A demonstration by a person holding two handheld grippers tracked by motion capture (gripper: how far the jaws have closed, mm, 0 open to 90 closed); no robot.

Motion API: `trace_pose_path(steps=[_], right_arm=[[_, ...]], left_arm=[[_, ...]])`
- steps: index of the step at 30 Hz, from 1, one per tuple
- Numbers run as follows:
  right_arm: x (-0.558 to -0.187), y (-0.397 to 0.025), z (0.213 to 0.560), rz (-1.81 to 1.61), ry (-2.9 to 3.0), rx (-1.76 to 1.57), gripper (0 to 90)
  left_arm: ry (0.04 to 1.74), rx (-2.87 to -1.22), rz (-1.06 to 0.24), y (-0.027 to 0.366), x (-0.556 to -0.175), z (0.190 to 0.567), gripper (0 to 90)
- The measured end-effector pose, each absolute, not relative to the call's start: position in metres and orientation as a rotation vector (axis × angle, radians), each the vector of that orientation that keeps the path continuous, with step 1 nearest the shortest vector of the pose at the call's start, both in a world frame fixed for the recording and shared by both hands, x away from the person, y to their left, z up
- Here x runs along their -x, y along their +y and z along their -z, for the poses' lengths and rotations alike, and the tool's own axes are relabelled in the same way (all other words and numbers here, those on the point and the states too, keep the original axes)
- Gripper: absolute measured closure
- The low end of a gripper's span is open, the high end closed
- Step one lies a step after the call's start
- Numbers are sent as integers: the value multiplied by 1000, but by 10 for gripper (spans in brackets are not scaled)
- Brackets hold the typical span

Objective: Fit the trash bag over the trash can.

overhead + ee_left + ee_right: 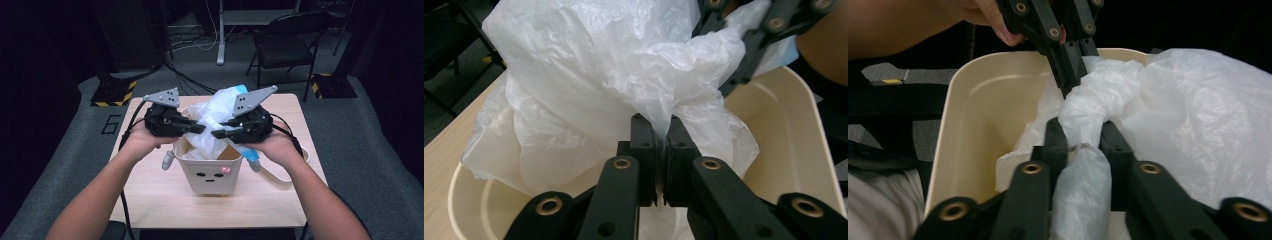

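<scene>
In the high view's centre, the left gripper (200,128) and right gripper (216,134) meet over a cream bin (212,175) holding a white plastic bag (212,112); in the left gripper view that gripper's jaws pinch a fold of the bag (614,65) at centre, and in the right gripper view that gripper's jaws clamp a twisted bunch of it (1088,145) at lower centre.

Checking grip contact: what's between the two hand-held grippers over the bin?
A twisted stretch of the white plastic bag spans them, clamped by the left hand-held gripper and right hand-held gripper; clearest in the right gripper view.
</scene>
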State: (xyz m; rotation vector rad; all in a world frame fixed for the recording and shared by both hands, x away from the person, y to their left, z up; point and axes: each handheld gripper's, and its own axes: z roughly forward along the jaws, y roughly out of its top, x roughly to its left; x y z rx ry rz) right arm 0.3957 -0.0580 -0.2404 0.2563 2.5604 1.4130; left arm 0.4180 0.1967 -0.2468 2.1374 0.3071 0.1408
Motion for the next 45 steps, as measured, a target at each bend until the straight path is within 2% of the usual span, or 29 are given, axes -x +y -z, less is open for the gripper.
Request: trace_pose_path(steps=[2, 5, 15, 21, 28, 35, 36, 38, 42, 45], right_arm=[[-393, -63, 236, -1434, 2536, -275, 622], [-391, -70, 228, -1462, 2507, -306, 570], [-398, -104, 209, -1447, 2359, -452, 507], [-419, -119, 221, -1428, 2345, -590, 418], [-434, -119, 240, -1397, 2397, -667, 403], [-441, -114, 248, -1372, 2417, -691, 449], [-444, -113, 250, -1376, 2427, -698, 520], [-446, -113, 252, -1379, 2433, -698, 591], [-448, -111, 253, -1397, 2449, -676, 685], [-446, -109, 251, -1379, 2430, -662, 745]], left_arm=[[308, -2147, -143, 197, -417, 248, 874], [312, -2153, -145, 198, -418, 250, 876], [308, -2161, -101, 199, -419, 255, 876], [302, -2164, -87, 200, -420, 256, 874], [300, -2166, -48, 199, -423, 257, 874], [306, -2172, -39, 198, -425, 257, 862], [311, -2174, -40, 198, -426, 257, 859], [314, -2181, -46, 197, -427, 256, 855], [316, -2177, -43, 197, -428, 256, 842], [327, -2163, -54, 198, -428, 255, 741]])
